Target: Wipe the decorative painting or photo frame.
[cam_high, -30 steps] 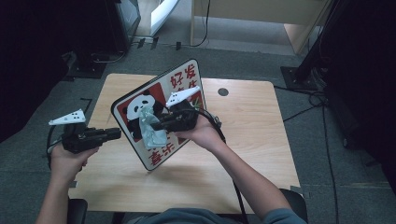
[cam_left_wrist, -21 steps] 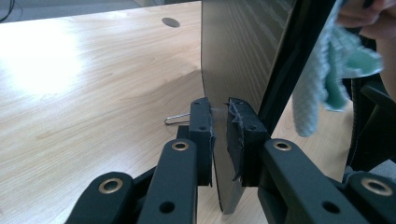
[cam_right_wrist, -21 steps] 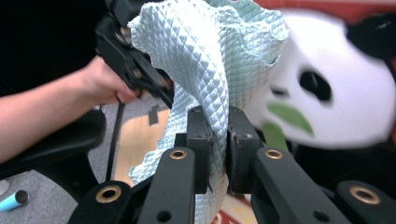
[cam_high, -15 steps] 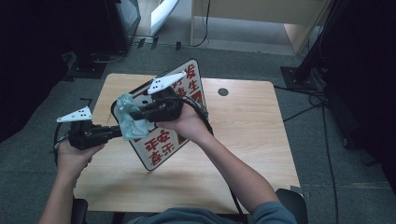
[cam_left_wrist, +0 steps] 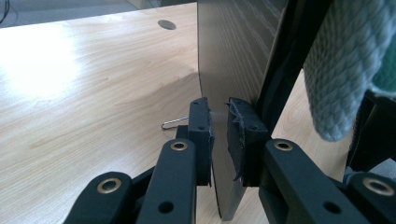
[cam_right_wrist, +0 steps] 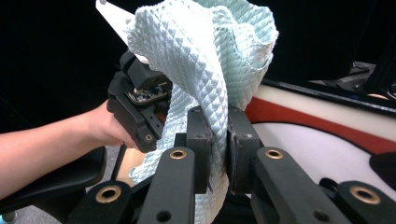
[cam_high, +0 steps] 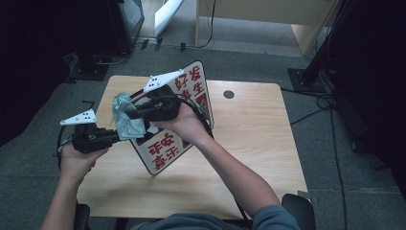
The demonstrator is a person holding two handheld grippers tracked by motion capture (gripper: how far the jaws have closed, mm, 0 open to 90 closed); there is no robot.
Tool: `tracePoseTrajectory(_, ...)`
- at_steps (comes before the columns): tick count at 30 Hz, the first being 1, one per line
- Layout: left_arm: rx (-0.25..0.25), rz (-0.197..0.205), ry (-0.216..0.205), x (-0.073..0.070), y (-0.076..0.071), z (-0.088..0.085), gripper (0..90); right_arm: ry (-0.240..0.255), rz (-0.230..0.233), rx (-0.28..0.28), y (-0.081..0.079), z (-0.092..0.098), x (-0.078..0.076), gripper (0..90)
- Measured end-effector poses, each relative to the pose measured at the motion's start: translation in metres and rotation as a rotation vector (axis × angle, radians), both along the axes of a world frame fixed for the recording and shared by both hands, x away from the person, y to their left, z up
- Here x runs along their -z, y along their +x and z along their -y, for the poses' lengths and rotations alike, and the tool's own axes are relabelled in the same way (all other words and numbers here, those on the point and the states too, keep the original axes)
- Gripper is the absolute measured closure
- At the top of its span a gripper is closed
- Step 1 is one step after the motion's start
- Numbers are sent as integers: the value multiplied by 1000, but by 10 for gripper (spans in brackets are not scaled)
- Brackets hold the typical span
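Observation:
A white sign board (cam_high: pixel 167 143) with red characters and a black rim stands tilted on the wooden table (cam_high: pixel 249 139). My left gripper (cam_high: pixel 117 135) is shut on its left edge; in the left gripper view the pads (cam_left_wrist: pixel 201 128) pinch the thin board (cam_left_wrist: pixel 233 60). My right gripper (cam_high: pixel 125 114) is shut on a pale green cloth (cam_high: pixel 124 120) and holds it against the board's upper left corner. In the right gripper view the cloth (cam_right_wrist: pixel 205 70) bunches up between the pads (cam_right_wrist: pixel 198 140), with the board's face (cam_right_wrist: pixel 317 140) at the right and the left gripper (cam_right_wrist: pixel 140 109) behind.
A round cable hole (cam_high: pixel 228 94) lies in the table's far right part. A small wire clip (cam_left_wrist: pixel 175 123) rests on the tabletop near the board's foot. Dark furniture and cables surround the table on the grey floor.
My right gripper has carried the cloth up and left across the board's face, from near its middle to the upper left corner. The left gripper has kept its grip and stayed put.

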State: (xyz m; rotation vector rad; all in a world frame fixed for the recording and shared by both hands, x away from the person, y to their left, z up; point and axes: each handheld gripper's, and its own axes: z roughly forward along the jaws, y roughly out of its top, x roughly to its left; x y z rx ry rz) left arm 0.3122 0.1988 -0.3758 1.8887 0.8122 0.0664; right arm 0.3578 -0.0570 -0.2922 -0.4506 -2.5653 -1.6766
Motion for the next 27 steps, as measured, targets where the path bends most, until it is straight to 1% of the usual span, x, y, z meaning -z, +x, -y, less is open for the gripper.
tracePoseTrajectory(12, -1, -4, 3, 0, 0, 0, 801, -29, -17, 5, 0, 6, 15, 823)
tracePoseTrajectory(18, -1, -4, 5, 0, 0, 0, 801, -34, -27, 8, -2, 7, 22, 823)
tracePoseTrajectory(22, 1, -3, 6, -1, 0, 0, 801, -34, -9, 6, -3, 9, 27, 823)
tracePoseTrajectory(27, 2, -4, 6, -1, 0, 0, 801, -32, -11, 5, -4, 12, 35, 823)
